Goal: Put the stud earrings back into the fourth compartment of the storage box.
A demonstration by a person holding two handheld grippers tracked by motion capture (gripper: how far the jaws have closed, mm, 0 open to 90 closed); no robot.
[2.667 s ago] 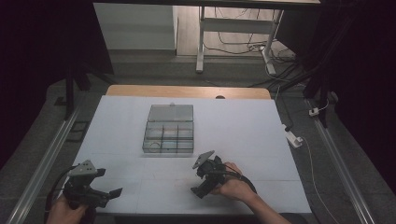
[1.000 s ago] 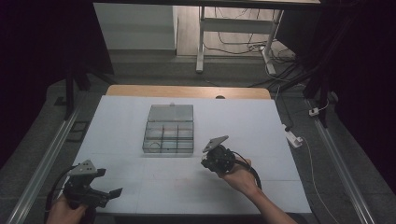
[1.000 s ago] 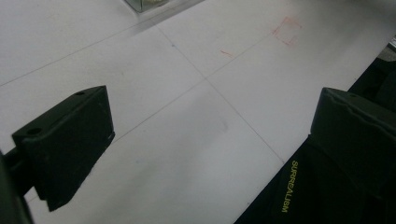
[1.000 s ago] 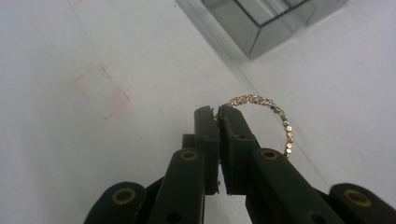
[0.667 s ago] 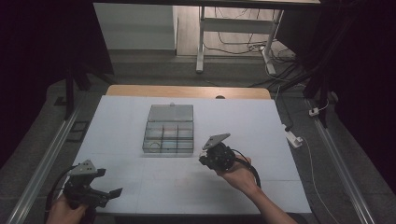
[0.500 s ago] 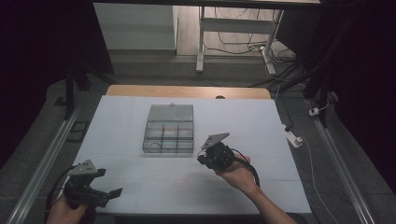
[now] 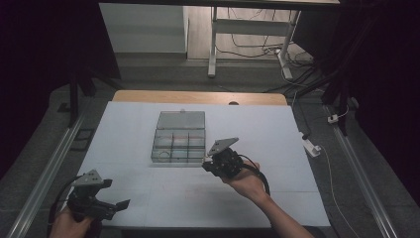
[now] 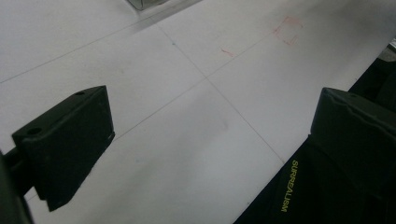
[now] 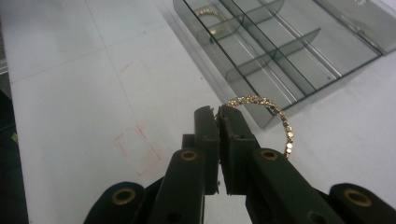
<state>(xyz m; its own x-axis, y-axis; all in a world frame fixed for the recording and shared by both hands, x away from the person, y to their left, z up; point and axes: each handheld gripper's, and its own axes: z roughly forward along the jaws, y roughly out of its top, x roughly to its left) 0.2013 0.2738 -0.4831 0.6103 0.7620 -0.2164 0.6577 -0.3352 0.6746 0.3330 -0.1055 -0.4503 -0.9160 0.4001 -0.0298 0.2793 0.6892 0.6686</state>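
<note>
Nearest the person, the left gripper sits at the near left corner of the bench, well apart from the clear box and on its near left side; its jaws stand wide with only bare white bench between them. Closer to the box, the right gripper is held above the bench just off the box's near right corner, jaws pressed together on a gold bracelet. The bracelet arcs out from the jaw tips toward the box, its free end hanging beside the right jaw. A faint red square mark lies on the bench to the near side of the box. In the box, which is split into compartments with its lid laid open on the far side, a second gold bracelet seems to lie in one corner compartment, though the high view is too dim to confirm it.
</note>
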